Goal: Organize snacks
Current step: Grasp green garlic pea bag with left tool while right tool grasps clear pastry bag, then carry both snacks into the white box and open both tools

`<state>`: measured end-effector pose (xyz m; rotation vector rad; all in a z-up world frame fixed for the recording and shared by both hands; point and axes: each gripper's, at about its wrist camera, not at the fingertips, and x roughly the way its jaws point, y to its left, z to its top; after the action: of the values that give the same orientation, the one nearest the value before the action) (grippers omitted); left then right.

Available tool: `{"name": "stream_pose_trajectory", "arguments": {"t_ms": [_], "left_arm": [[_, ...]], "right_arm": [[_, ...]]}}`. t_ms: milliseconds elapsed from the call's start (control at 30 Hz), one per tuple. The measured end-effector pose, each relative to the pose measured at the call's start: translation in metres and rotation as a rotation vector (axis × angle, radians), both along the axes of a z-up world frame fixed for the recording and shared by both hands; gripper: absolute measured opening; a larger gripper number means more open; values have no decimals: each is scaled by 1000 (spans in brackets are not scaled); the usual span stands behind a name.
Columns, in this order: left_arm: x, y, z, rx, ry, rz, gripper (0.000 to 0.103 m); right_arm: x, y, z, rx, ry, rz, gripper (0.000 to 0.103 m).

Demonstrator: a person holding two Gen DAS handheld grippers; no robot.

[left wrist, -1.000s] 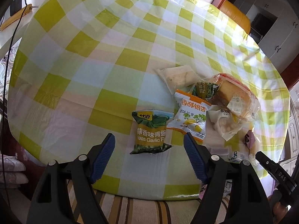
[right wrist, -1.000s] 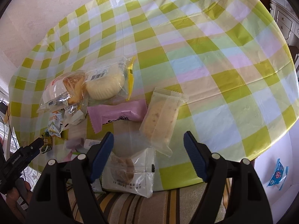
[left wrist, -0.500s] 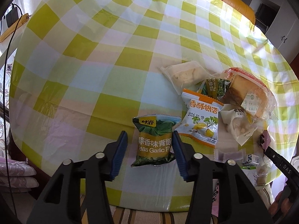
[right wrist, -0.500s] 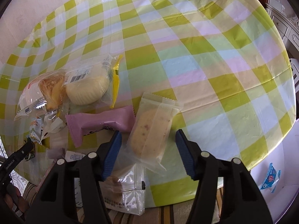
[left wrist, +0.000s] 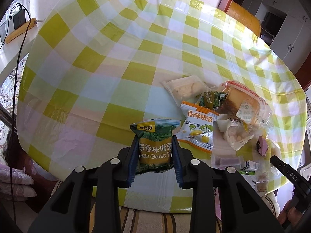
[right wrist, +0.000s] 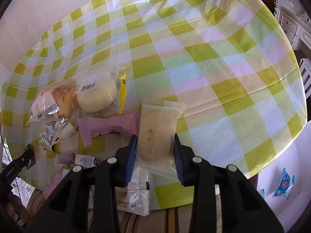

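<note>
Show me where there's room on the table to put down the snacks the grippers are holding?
The checkered tablecloth lies bare left of and beyond the green pea packet in the left gripper. It is bare again right of the pale cake packet in the right gripper. Between them it's crowded: orange-topped packet, pink packet, wrapped buns.

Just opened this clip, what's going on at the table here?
A person is sorting packaged snacks with two handheld grippers. The left gripper is shut on a green garlic pea packet, and the right gripper is shut on a clear-wrapped pastry bar. The other snacks lie heaped on the checked tablecloth.
</note>
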<state>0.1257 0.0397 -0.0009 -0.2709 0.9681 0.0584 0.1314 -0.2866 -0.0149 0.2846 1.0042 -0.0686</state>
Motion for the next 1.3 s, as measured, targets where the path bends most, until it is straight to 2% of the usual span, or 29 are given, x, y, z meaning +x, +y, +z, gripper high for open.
{"name": "stream_pose_trajectory", "arguments": {"t_ms": [200, 467, 833, 1300], "left_arm": [[-12, -20, 13, -7, -24, -47, 31], [-28, -72, 27, -7, -58, -175, 31], [-38, -162, 32, -20, -57, -416, 31], [-61, -292, 26, -64, -5, -782, 31]], "right_arm": [[-18, -19, 10, 28, -20, -23, 36], [-49, -59, 22, 71, -37, -79, 36], [-84, -118, 22, 47, -23, -187, 36], [-128, -191, -1, -11, 51, -361, 36]]}}
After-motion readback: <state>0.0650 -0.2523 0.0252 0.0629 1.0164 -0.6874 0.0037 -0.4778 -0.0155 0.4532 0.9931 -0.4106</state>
